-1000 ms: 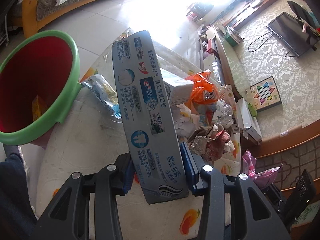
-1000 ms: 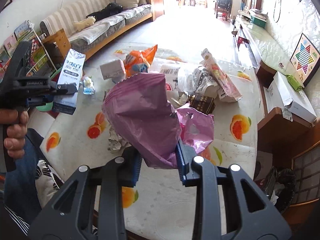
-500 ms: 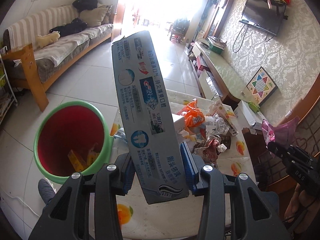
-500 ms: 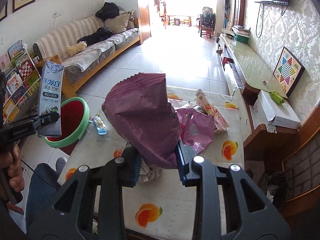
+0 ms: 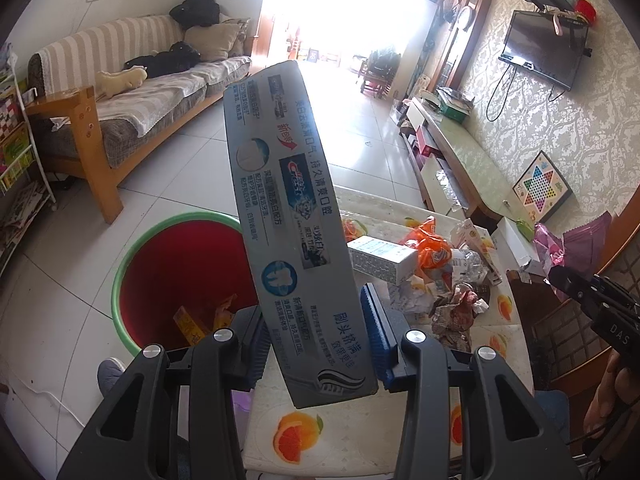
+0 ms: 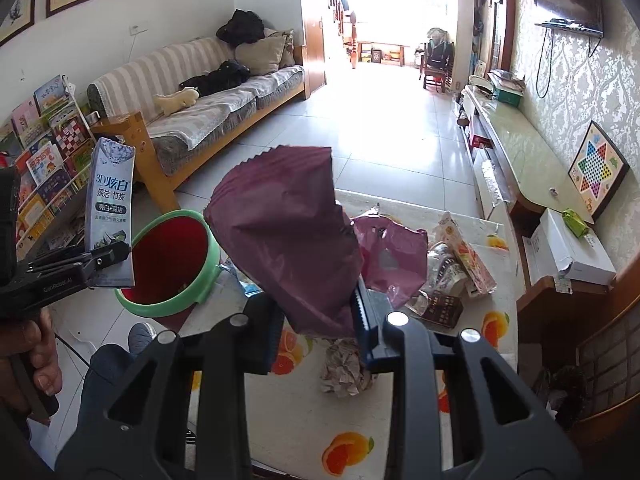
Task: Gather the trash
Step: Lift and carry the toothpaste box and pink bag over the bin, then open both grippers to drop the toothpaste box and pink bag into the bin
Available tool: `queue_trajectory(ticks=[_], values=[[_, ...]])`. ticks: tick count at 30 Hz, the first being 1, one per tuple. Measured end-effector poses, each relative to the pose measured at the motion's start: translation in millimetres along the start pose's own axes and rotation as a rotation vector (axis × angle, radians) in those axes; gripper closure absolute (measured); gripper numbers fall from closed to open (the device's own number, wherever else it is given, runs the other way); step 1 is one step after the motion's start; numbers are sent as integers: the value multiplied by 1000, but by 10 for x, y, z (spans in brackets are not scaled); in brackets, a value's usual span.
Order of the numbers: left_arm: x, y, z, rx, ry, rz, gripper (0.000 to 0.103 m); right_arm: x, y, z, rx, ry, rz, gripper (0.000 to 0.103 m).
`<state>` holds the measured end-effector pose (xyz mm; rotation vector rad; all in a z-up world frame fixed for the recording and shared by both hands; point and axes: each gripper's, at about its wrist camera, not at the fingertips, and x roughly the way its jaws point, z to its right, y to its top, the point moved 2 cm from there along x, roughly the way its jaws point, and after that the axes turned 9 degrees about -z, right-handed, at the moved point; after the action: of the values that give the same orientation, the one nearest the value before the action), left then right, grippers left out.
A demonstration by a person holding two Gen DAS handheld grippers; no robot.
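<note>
Two grippers each hold trash: the left gripper (image 5: 316,344) has its fingers clamped on a long, stiff grey toothpaste box (image 5: 288,216) at frame centre; the right gripper (image 6: 316,320) pinches a crinkly purple snack bag (image 6: 280,248). Beyond, lower left, a round green-rimmed red bin (image 5: 132,248) already holds scraps. Further right, crumpled wrappers and cartons (image 5: 440,272) remain on the fruit-print worktop (image 5: 304,432)

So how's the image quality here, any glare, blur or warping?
Left wrist: doorway blown out white, walls bowed by the fisheye, toothpaste box sharp. Right wrist: same overexposed doorway, purple bag crisp, corners vignetted black.
</note>
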<state>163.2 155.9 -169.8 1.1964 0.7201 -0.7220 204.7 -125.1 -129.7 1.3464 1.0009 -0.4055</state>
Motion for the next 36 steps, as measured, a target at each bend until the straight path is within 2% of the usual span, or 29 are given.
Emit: queue_trajectory(ticks=[13,22,24,26,34,35,36], values=[[225,194,-712,-66,107,-37,63,424,263,-647,-86,92,-25,73],[502,266,-1142,-96,153,-116,62,788,451,-1025,-111,144,-58,73],[532,266,-1181,-94,153,-126,52,873,475,-1100,-115,155,-69,73],[526,266,-1208,-94,164,-121,36,937,492,-1167,-120,166,-76,73],[438,218,-1391,-144,195,-103,27,1094,559,-1465,-160,204,-93,73],[416,207,-1415,-153,203,-97,19,1113,568,-1504,-165,210,-95,73],[384,194,-1446,-162,210,-87,16,1133,596,-1559,-170,215,-97,73]])
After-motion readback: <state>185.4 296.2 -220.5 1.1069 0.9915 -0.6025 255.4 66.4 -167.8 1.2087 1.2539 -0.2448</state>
